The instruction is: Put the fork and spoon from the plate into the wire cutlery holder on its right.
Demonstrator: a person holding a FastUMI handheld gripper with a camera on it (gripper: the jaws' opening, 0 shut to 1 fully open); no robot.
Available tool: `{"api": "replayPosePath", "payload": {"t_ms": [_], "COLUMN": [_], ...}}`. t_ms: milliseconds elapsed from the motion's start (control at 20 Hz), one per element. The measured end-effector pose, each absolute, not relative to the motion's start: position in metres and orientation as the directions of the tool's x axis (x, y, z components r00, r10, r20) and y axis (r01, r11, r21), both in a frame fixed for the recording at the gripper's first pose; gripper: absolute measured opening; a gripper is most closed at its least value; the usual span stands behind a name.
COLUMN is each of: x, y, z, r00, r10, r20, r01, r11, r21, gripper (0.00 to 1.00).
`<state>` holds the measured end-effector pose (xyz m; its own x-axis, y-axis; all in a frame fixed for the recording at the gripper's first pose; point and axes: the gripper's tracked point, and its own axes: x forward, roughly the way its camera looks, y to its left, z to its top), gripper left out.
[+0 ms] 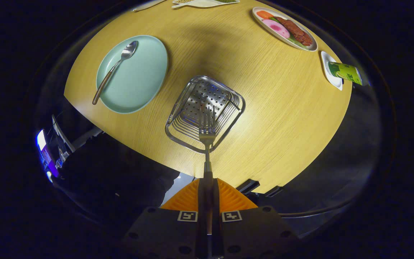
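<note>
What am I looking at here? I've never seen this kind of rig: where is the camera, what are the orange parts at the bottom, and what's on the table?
The camera rides on a hand-held two-finger gripper and looks forward along its orange ribbed fingers, so the picture looks down on a round wooden table. The fingers are shut on the handle of a metal fork, whose tines point into the wire cutlery holder with a perforated bottom just ahead. Left of the holder lies a pale green plate with a wooden-handled metal spoon resting on it. Beyond, on the far right, sit a white oval dish of food and a small white dish holding a green carton.
</note>
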<state>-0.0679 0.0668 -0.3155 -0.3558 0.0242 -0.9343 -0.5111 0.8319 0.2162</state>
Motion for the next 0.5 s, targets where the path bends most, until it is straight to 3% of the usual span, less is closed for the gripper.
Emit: {"api": "replayPosePath", "payload": {"t_ms": [250,500], "x": [-0.049,-0.043], "y": [0.073,0.087], "z": [-0.325,-0.334], "r00": [-0.392,-0.404], "r10": [-0.094,-0.106], "r20": [-0.915,-0.909], "r01": [-0.545,-0.544], "r11": [0.825,0.826], "r21": [0.149,0.146], "gripper": [0.10,0.12]}}
